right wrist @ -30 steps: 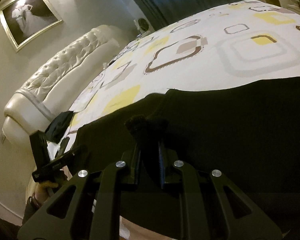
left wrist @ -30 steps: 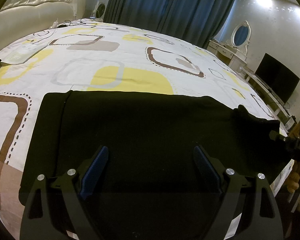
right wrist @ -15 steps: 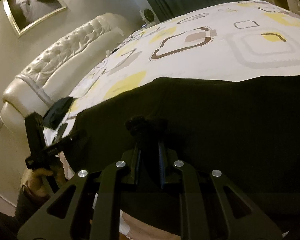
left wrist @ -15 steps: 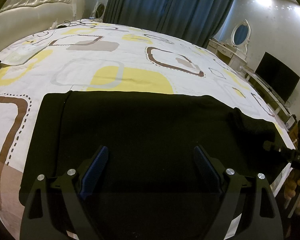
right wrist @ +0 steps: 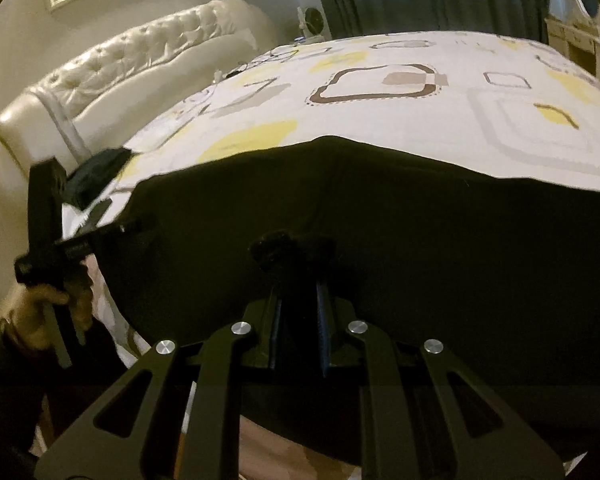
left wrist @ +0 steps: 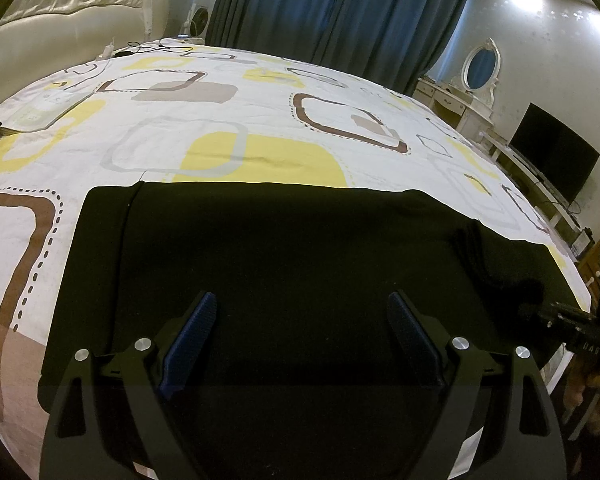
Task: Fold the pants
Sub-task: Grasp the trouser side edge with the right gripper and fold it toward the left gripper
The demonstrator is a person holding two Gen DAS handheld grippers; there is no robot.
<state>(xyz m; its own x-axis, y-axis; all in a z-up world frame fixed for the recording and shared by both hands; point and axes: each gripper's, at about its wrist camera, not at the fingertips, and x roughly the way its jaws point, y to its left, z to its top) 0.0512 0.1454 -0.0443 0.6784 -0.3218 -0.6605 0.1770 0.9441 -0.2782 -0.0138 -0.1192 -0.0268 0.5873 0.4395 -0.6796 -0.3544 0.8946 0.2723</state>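
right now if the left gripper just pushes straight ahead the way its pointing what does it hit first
Probably the black pants: the open left gripper points across them, then the patterned bedspread. Its height above the cloth is unclear.

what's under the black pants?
The patterned bedsheet lies beneath the black pants, showing around their far and left edges. Anything else beneath them is hidden. Right gripper pinches a bunch of the fabric.

Black pants (left wrist: 292,264) flat across the near bed edge (one end bunched, pinched up)
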